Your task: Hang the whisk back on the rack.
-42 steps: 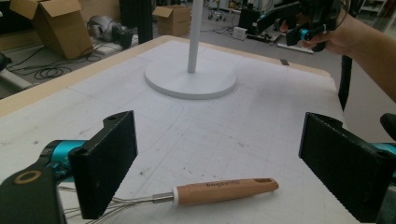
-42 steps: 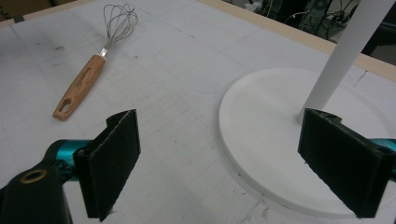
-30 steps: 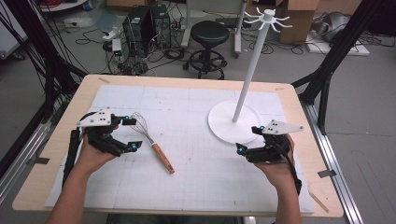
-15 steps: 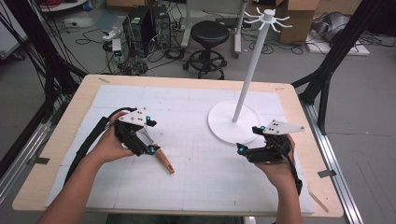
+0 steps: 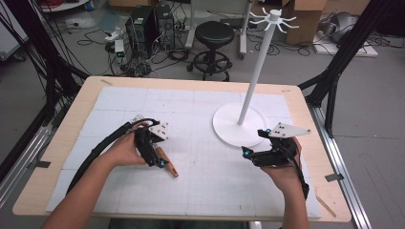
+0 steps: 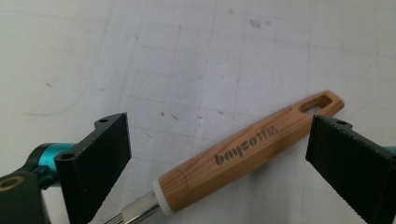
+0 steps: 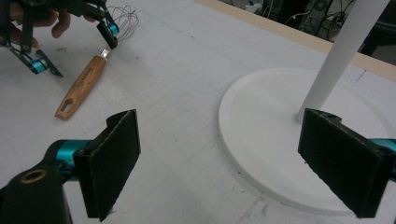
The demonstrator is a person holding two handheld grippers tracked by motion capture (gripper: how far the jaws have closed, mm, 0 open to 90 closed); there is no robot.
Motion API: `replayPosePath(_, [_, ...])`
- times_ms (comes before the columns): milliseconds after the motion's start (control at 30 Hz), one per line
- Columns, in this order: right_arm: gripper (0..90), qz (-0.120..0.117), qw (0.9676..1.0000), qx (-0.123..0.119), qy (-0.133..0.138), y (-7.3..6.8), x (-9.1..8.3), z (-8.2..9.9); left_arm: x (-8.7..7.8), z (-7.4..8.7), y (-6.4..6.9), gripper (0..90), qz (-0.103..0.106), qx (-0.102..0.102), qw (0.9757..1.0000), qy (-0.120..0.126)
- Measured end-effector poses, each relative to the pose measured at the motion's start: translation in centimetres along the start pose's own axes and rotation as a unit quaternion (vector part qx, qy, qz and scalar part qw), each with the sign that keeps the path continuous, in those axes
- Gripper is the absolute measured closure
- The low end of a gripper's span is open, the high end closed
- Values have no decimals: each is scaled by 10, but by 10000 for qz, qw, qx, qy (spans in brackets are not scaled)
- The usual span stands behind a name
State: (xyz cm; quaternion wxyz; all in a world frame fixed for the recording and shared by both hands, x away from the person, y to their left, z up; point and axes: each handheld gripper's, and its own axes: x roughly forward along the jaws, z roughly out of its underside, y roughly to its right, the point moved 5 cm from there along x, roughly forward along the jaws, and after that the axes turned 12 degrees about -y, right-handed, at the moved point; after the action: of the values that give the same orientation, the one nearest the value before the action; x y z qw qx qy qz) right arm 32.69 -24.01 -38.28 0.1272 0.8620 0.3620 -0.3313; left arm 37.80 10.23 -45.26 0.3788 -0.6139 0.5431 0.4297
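A: Where is the whisk [image 5: 167, 162] seen?

B: It is laid flat on the white gridded mat [image 5: 200, 191], left of the middle of the table [image 5: 86, 93]. In the left gripper view its wooden handle [image 6: 247, 149] is crossed diagonally between the two black jaws, with the slotted hanging end up at the right and the metal collar down at the left. A printed brand mark is carried on the wood.

A: And how is the left gripper [image 5: 155, 155] held?

B: It is set over the handle with its jaws spread wide on either side. A clear gap is seen between each pad and the wood, so nothing is gripped. In the right gripper view the wire loops [image 7: 123, 21] are seen beyond it.

A: The right gripper [image 5: 250, 155]?

B: It is held in the right hand [image 5: 282, 171] near the table's right side, just beside the round white base [image 5: 229, 129] of the hanging stand [image 5: 255, 71]. Its jaws are also parted widely and nothing is held between them. In its own view the base's rim and the upright pole [image 7: 336, 56] are framed between the pads.

A: Is the stand touched?

B: No contact is visible.
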Motion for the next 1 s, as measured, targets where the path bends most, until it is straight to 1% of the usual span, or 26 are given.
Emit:
replayPosePath(33, [117,-11,10000,1,-7,0,0,0,4,3,-1,72,28,41,9998,-200])
replayPosePath(67, [117,-6,10000,4,-7,0,0,0,8,5,-1,73,72,26,9994,-340])
replayPosePath(100, [117,-6,10000,4,-7,0,0,0,13,7,-1,73,104,55,9984,-562])
replayPosePath(133, [117,-1,10000,2,-8,0,1,0,18,9,0,73,74,122,9967,-800])
replayPosePath(167, [118,-13,10000,18,-27,0,1,1,18,8,1,63,46,143,9964,-837])
replayPosePath(200, [117,-11,10000,8,-30,-1,1,1,18,7,2,68,38,106,9964,-841])
replayPosePath(333, [118,-17,10000,6,-25,-1,1,0,16,7,2,94,45,129,9964,-831])
replayPosePath(367, [117,0,10000,-6,-16,-1,1,0,15,7,2,158,49,145,9964,-832])
replayPosePath(400, [117,1,10000,-15,-13,-1,1,0,12,7,2,203,55,141,9966,-805])
replayPosePath(433, [117,1,10000,-15,-13,-1,1,0,12,7,2,237,55,141,9966,-805])
replayPosePath(467, [117,-2,10000,-21,-11,-1,1,0,11,7,2,237,67,125,9967,-803])
replayPosePath(500, [117,-11,10000,-6,-19,-2,1,0,9,7,2,328,66,132,9966,-808])
replayPosePath(533, [118,-5,10000,-7,-19,-2,1,0,9,7,2,378,66,132,9966,-808])
replayPosePath(567, [118,-5,10000,-7,-19,-2,1,0,8,7,2,378,71,120,9967,-794])
replayPosePath(600, [118,-7,10000,-17,-23,-2,1,0,7,7,1,491,80,114,9967,-800])
replayPosePath(633, [118,-7,10000,-17,-23,-2,1,0,6,8,1,491,83,100,9966,-808])
replayPosePath(667, [118,-5,10000,-10,-24,-2,1,0,5,7,1,585,76,74,9965,-825])
replayPosePath(700, [118,0,10000,-7,-25,-2,1,0,5,7,2,614,66,67,9965,-830])
replayPosePath(733, [117,-2,10000,-16,-25,-2,1,0,4,7,2,634,49,106,9961,-875])
replayPosePath(800, [117,-4,10000,-16,-21,-2,0,0,5,6,2,643,40,91,9962,-867])
replayPosePath(867, [117,-3,10000,-21,-27,-2,1,0,5,6,3,645,14,116,9957,-917])
replayPosePath(933, [118,-2,10000,-37,-22,-2,1,0,5,5,4,652,-22,101,9956,-934])
replayPosePath(967, [118,-10,10000,-17,-27,-3,1,0,4,5,5,670,-40,125,9950,-987])
replayPosePath(1000, [118,12,10000,-42,-14,-2,1,-1,4,4,6,680,-24,73,9953,-967])
